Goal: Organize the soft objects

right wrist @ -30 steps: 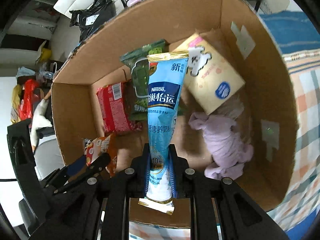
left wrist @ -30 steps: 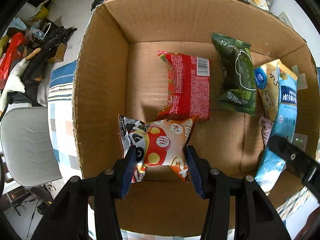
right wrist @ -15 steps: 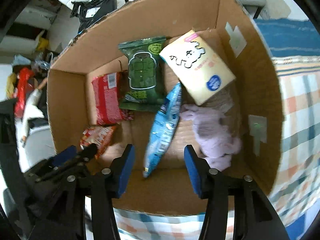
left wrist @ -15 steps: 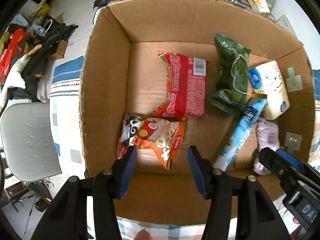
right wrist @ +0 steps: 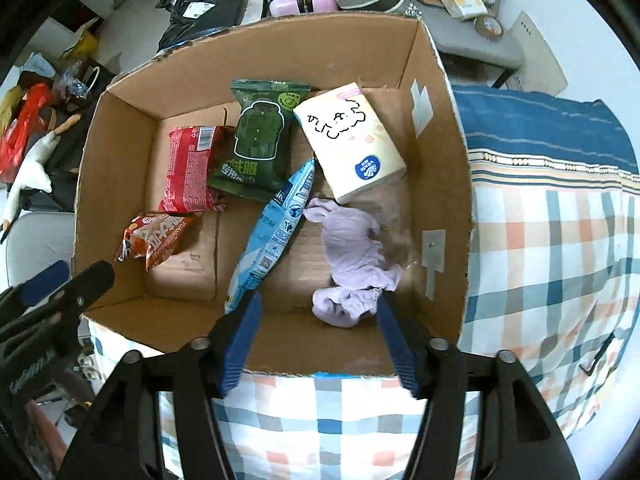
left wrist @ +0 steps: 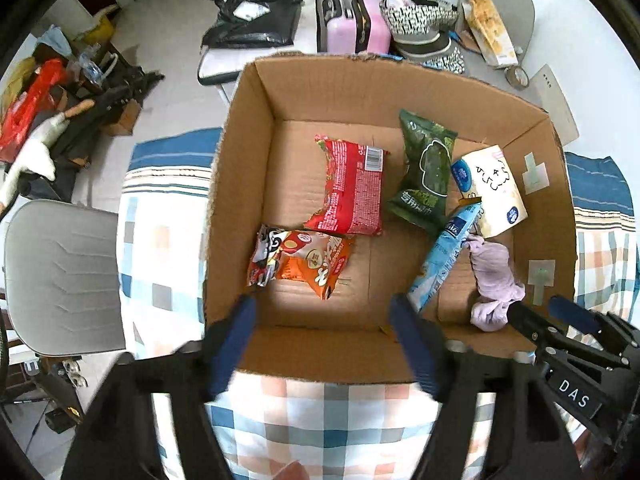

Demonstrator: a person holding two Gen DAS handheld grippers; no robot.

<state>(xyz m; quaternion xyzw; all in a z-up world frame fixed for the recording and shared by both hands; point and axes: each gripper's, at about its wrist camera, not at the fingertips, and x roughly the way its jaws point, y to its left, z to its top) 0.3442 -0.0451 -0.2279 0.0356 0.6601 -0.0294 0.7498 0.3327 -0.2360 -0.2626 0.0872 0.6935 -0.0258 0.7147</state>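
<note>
Cardboard box (right wrist: 444, 184) on checked cloth holds six soft items. Both grippers empty, jaws spread wide, above near rim. Right gripper (right wrist: 318, 322): lilac cloth (right wrist: 354, 258) at 12 o'clock, just beyond tips; blue pouch (right wrist: 276, 232) at 11, long axis running 7-to-1. Left gripper (left wrist: 322, 322): orange snack bag (left wrist: 304, 260) at 12, nearest. Red pack (right wrist: 190, 168), green pack (right wrist: 258, 144), tissue pack (right wrist: 352, 140) lie farther, toward 12. Likely no item left outside; cannot confirm.
</note>
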